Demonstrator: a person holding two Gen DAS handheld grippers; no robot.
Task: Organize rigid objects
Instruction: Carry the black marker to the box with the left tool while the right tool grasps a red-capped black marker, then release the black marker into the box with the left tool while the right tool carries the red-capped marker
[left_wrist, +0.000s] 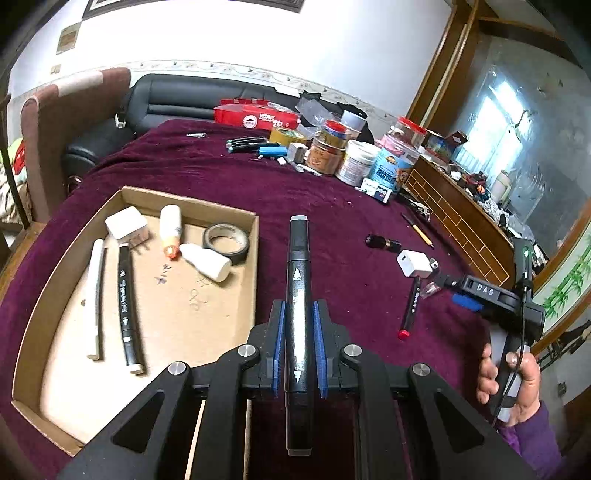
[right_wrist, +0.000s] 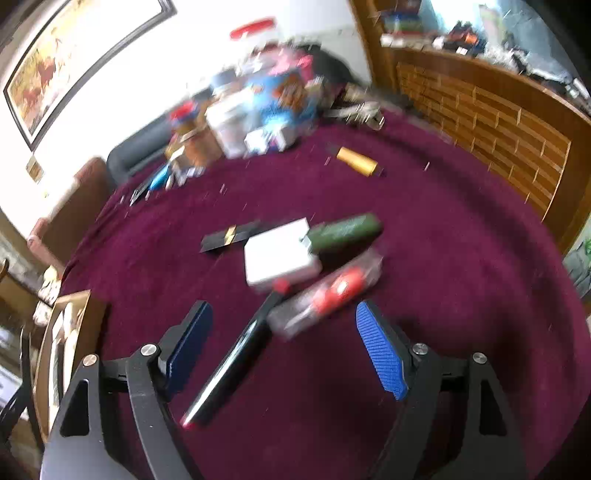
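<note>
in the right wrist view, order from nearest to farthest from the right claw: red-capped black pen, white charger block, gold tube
1. red-capped black pen: lying between the open right claw's fingers.
2. white charger block: just past the pen's far end.
3. gold tube: far back, right of centre.

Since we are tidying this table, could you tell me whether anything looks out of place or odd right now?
Several loose items still lie outside the cardboard box: a red-capped marker, a white charger and a small dark tube on the maroon cloth. Nothing looks spilled or damaged. The left gripper holds a black marker.
</note>
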